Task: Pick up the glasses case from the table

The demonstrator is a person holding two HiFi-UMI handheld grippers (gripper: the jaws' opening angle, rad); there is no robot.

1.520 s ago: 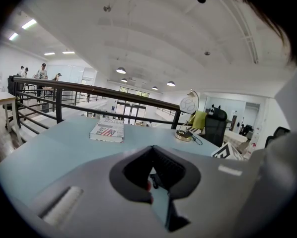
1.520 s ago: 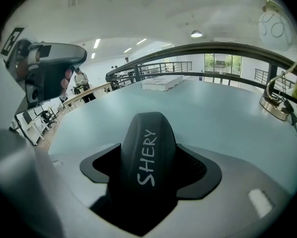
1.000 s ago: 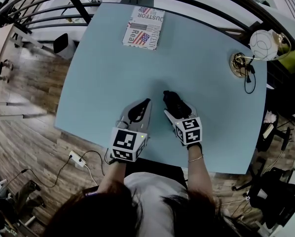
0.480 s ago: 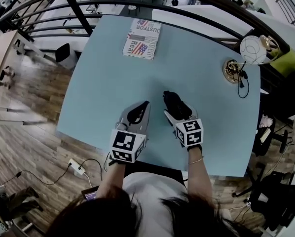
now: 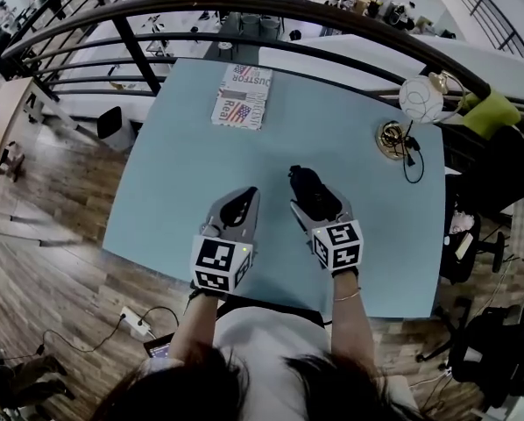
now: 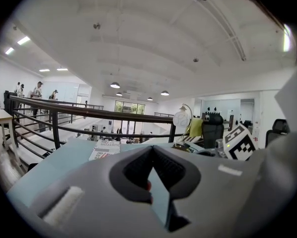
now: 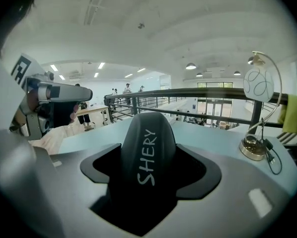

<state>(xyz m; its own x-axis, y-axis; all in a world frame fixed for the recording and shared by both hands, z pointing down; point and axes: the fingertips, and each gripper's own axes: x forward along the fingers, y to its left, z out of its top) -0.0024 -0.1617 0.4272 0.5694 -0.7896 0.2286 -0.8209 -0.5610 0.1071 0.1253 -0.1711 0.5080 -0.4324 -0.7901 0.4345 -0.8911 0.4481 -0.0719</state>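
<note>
Tally first: what do we count around the table (image 5: 183, 165)?

We count one glasses case (image 5: 304, 181), one folded newspaper (image 5: 242, 96), one lamp (image 5: 420, 100) with a round white shade, and our two grippers.

Where do we have the case?

Over the table's near half, in our right gripper (image 5: 315, 202). Its jaws stand wide and press on the case's two sides, and the rounded end with the white word SHERY pokes out ahead. Our left gripper (image 5: 243, 198) sits just beside it, over the same near half. Its jaws meet at the tips with nothing between them, only a sliver of table showing through.

And the rest?

Newspaper at the table's far edge, lamp at its far right corner.

Anything we can't make out?

The case's back end is buried between the jaws, the marker cubes cover our hands, and from above we cannot tell whether the case touches the table.
</note>
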